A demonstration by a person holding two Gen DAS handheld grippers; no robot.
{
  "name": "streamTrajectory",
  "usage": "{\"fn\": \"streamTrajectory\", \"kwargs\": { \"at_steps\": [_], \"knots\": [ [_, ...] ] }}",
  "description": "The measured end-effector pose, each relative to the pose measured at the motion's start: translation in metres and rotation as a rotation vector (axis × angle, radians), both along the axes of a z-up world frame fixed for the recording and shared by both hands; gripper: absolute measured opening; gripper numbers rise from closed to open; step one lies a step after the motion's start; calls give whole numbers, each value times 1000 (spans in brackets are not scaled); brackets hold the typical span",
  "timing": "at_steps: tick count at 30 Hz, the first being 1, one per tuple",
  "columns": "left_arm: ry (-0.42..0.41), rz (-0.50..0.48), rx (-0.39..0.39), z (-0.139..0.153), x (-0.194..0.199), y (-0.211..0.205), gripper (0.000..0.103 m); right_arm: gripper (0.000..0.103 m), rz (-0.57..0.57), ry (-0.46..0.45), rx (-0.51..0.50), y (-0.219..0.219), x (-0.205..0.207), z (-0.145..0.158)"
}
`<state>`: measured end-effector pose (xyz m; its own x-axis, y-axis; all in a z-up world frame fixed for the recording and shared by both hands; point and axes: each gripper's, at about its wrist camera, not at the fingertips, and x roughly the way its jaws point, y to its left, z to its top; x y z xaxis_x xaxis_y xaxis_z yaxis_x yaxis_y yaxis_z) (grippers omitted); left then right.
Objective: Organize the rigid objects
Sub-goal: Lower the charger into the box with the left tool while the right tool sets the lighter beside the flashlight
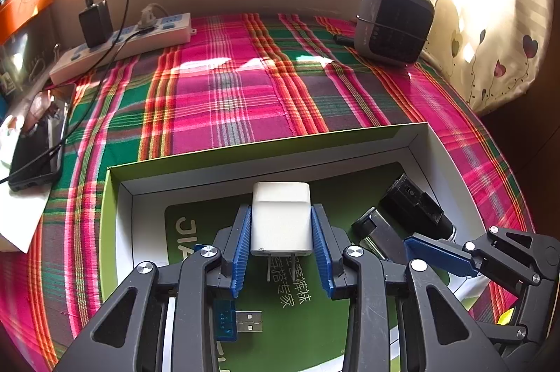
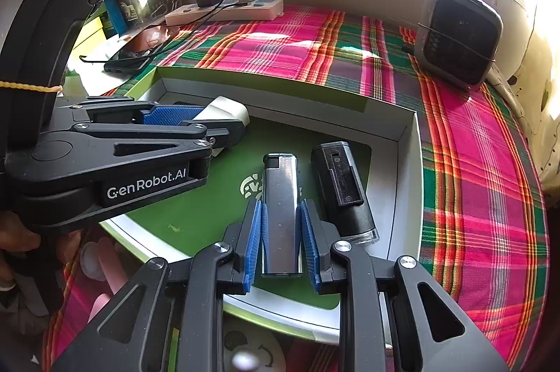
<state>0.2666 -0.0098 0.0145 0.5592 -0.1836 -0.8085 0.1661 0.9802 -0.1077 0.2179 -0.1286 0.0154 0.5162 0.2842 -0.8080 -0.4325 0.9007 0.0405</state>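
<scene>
Left wrist view: left gripper (image 1: 281,225) has its ribbed blue pads clamped on both flanks of a white plug adapter (image 1: 281,220), a matte rounded block with two metal prongs pointing back toward the camera, held over the shallow box (image 1: 115,207). Box has white card walls and a green printed floor; its near edge is cut off by the gripper frame. A blue USB dongle (image 1: 232,321) lies on the box floor, half hidden behind the left finger. Right of the adapter, inside the box, the chrome lighter (image 1: 376,233) and the black cylinder (image 1: 413,205) are partly covered by the right gripper's blue pad.

Right wrist view: right gripper (image 2: 281,239) is closed on the lighter (image 2: 281,197), a glossy rectangular bar, lying on the box (image 2: 402,169) floor. Black cylinder (image 2: 341,190) lies just right of it, clear-capped end nearest. Left gripper (image 2: 196,119) enters from the left, hiding most of the adapter (image 2: 227,111).
</scene>
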Motion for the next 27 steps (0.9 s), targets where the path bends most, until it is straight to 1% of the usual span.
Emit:
{"fn": "streamTrajectory", "kwargs": {
  "at_steps": [7, 15, 20, 27],
  "knots": [
    [1, 14, -26, 0, -1, 3, 32, 24, -1, 1, -7, 1, -1, 0],
    [-11, 16, -21, 5, -7, 5, 34, 25, -17, -7, 2, -1, -2, 2],
    [-21, 19, -18, 9, -14, 6, 34, 28, -25, -20, 18, -4, -5, 5],
    [-57, 29, -9, 22, -32, 7, 35, 33, -42, -41, 49, -11, -18, 15]
  ]
}}
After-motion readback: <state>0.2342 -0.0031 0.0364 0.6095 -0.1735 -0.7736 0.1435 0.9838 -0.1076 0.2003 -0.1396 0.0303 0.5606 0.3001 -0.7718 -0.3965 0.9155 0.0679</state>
